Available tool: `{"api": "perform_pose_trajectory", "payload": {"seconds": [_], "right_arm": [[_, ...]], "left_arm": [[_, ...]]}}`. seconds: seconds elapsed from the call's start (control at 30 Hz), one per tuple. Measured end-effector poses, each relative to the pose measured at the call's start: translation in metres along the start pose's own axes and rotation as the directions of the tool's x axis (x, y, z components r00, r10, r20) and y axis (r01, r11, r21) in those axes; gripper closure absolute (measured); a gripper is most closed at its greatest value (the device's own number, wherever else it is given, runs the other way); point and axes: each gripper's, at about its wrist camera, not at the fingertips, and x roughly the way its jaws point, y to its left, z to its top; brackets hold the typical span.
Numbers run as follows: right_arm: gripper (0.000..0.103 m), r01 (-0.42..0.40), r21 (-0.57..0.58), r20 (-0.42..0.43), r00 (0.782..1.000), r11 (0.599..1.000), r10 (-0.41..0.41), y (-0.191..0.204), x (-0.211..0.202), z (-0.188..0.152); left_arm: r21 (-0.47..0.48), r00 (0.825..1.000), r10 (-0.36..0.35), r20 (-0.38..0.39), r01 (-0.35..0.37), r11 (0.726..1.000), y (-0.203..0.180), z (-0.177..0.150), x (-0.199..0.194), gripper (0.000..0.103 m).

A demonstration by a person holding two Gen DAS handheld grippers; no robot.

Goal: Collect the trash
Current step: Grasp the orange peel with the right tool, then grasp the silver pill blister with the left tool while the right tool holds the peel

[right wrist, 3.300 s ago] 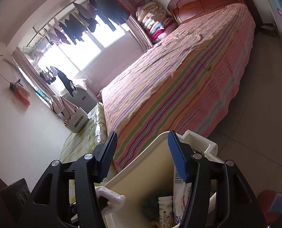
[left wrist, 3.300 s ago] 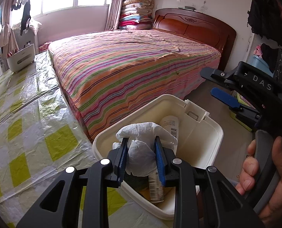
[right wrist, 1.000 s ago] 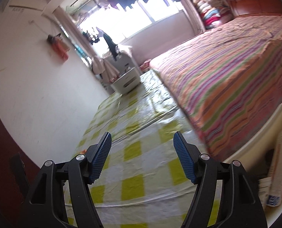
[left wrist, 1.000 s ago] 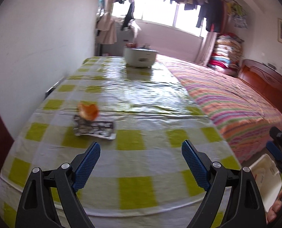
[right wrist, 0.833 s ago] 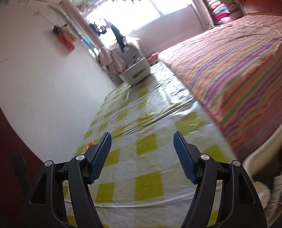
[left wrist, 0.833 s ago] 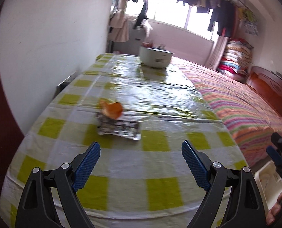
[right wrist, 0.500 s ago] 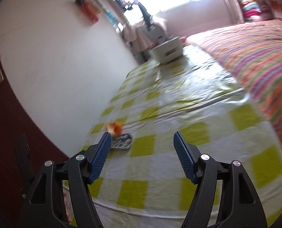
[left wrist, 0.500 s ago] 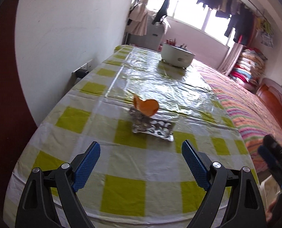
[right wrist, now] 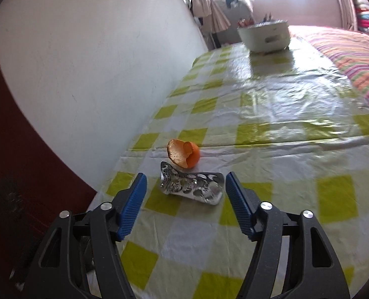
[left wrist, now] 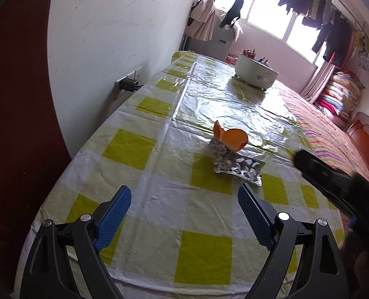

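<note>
An orange peel and a crumpled silver pill blister pack lie together on the green-checked tablecloth. My left gripper is open and empty, short of them and to their left. My right gripper is open and empty, its jaws either side of the blister pack, just short of it; the peel lies just beyond. The right gripper's body shows blurred at the right edge of the left wrist view.
A white round container with utensils stands at the table's far end. A white wall with a socket runs along the left. A striped bed lies to the right. A dark red panel stands near left.
The left gripper let go of the white tissue over the bin. Both grippers swung from the bin to the table and closed in on the peel and blister pack.
</note>
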Motion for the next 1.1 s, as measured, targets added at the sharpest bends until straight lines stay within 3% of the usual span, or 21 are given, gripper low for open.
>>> {"api": "perform_pose_trajectory", "payload": {"seconds": [0.23, 0.5, 0.7, 0.73, 0.8, 0.9, 1.1], "right_arm": [[0.047, 0.032, -0.003, -0.110, 0.993, 0.999, -0.032, -0.007, 0.053, 0.014], [0.052, 0.065, 0.015, -0.157, 0.986, 0.998, -0.062, -0.019, 0.086, 0.033], [0.082, 0.074, -0.020, -0.190, 0.979, 0.997, -0.077, -0.014, 0.100, 0.037], [0.092, 0.068, -0.023, -0.195, 0.978, 0.997, -0.071, -0.013, 0.101, 0.036], [0.093, 0.065, -0.033, -0.199, 0.977, 0.997, -0.070, -0.012, 0.104, 0.035], [0.094, 0.047, -0.022, -0.181, 0.982, 0.999, -0.050, -0.017, 0.093, 0.034], [0.094, -0.037, 0.034, -0.076, 0.996, 0.999, 0.040, -0.029, 0.029, 0.026]], "left_arm": [[0.016, 1.000, -0.001, -0.002, 0.001, 1.000, -0.002, 0.000, 0.003, 0.018], [-0.016, 1.000, 0.001, -0.008, -0.001, 1.000, 0.001, 0.008, 0.014, 0.018], [-0.057, 1.000, -0.003, -0.018, 0.002, 0.998, 0.003, 0.014, 0.025, 0.018], [-0.062, 1.000, -0.004, -0.023, 0.002, 0.998, 0.003, 0.015, 0.027, 0.018], [-0.070, 1.000, -0.011, -0.027, 0.009, 0.998, 0.002, 0.015, 0.031, 0.018], [-0.072, 0.999, -0.014, -0.036, 0.011, 0.997, -0.002, 0.016, 0.039, 0.018], [-0.077, 0.998, -0.042, -0.056, 0.038, 0.996, -0.015, 0.017, 0.052, 0.018]]}}
